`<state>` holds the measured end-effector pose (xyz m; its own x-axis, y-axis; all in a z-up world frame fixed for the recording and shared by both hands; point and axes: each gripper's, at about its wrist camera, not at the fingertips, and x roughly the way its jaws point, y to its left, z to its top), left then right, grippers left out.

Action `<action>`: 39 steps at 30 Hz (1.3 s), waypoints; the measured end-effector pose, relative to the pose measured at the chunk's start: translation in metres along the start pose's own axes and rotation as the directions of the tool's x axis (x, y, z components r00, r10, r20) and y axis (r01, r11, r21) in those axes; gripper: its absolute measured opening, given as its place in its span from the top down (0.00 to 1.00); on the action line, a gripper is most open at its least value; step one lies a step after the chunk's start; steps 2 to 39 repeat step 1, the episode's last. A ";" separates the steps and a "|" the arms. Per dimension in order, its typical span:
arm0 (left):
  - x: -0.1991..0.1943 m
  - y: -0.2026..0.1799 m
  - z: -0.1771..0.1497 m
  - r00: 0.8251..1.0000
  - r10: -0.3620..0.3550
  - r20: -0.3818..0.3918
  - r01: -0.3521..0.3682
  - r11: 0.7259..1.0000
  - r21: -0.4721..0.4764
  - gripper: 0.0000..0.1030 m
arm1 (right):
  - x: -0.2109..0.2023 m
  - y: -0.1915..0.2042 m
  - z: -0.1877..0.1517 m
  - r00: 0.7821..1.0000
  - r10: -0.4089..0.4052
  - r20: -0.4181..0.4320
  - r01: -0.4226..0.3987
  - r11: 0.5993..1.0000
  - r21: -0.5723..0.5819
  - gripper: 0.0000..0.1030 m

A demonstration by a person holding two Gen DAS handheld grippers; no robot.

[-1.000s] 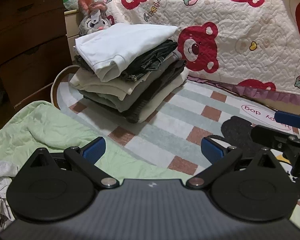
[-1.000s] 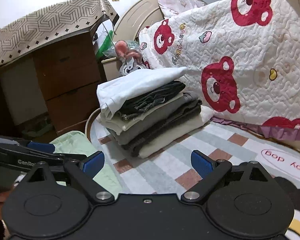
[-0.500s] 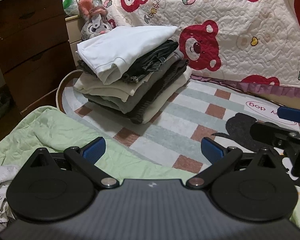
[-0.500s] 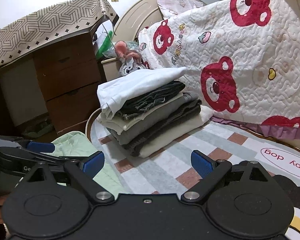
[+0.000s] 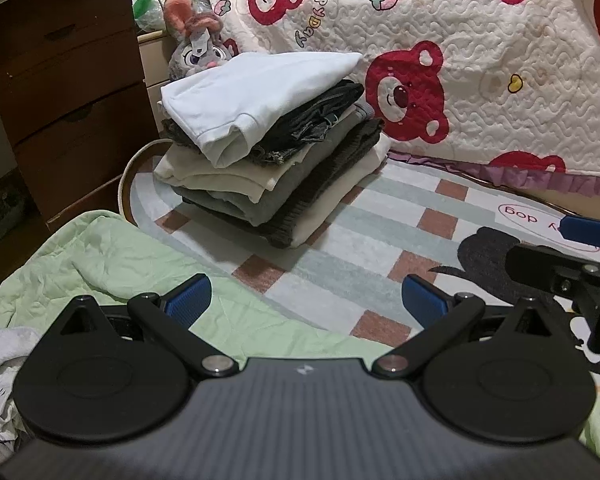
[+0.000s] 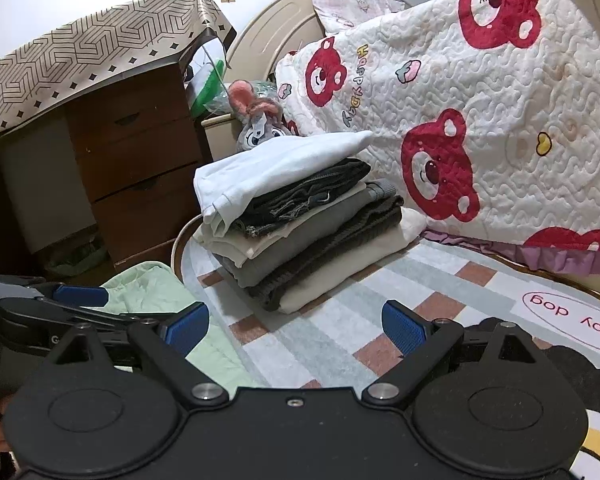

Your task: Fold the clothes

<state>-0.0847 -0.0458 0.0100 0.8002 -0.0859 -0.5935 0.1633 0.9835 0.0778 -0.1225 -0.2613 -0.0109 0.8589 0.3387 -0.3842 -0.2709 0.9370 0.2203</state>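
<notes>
Lying crumpled on the checked rug [image 5: 340,248], the pale green garment [image 5: 112,264] is the loose piece here, spread at the near left with one edge running under the left gripper [image 5: 306,300]; the right wrist view shows the same green cloth [image 6: 148,292] just beside the rug's rounded corner. That left gripper hangs above the garment's edge with its blue-padded fingers [image 5: 186,300] spread wide and nothing between them. The right gripper [image 6: 296,326] is likewise splayed and empty, over bare rug near the cloth's edge — its own blue pads [image 6: 404,326] touch nothing. Further back on the rug sits a stack of folded clothes [image 5: 268,152], a white folded top [image 5: 256,96] uppermost, then dark, cream, grey and brown layers beneath. A wad of grey-white fabric [image 5: 0,364] lies at the far left edge beside the green piece. Behind the stack a grey plush rabbit [image 5: 198,48] with pink ears leans by a quilt printed with red bears [image 5: 460,60], which drapes down to the rug's far side. A brown wooden drawer unit [image 5: 68,92] stands to the left — in the right wrist view it carries a geometric-patterned cloth [image 6: 88,56] on top.
</notes>
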 end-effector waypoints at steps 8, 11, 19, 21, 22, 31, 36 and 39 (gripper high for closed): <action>0.000 0.000 0.000 1.000 0.000 -0.001 0.000 1.000 -0.001 0.00 | 0.000 0.000 0.000 1.000 0.002 -0.001 -0.002 1.000 0.000 0.07; 0.000 0.000 0.000 1.000 0.000 -0.001 0.000 1.000 -0.001 0.00 | 0.000 0.000 0.000 1.000 0.002 -0.001 -0.002 1.000 0.000 0.07; 0.000 0.000 0.000 1.000 0.000 -0.001 0.000 1.000 -0.001 0.00 | 0.000 0.000 0.000 1.000 0.002 -0.001 -0.002 1.000 0.000 0.07; 0.000 0.000 0.000 1.000 0.000 -0.001 0.000 1.000 -0.001 0.00 | 0.000 0.000 0.000 1.000 0.002 -0.001 -0.002 1.000 0.000 0.07; 0.000 0.000 0.000 1.000 0.000 -0.001 0.000 1.000 -0.001 0.00 | 0.000 0.000 0.000 1.000 0.002 -0.001 -0.002 1.000 0.000 0.07; 0.000 0.000 0.000 1.000 0.000 -0.001 0.000 1.000 -0.001 0.00 | 0.000 0.000 0.000 1.000 0.002 -0.001 -0.002 1.000 0.000 0.07; 0.000 0.000 0.000 1.000 0.000 -0.001 0.000 1.000 -0.001 0.00 | 0.000 0.000 0.000 1.000 0.002 -0.001 -0.002 1.000 0.000 0.07; 0.000 0.000 0.000 1.000 0.000 -0.001 0.000 1.000 -0.001 0.00 | 0.000 0.000 0.000 1.000 0.002 -0.001 -0.002 1.000 0.000 0.07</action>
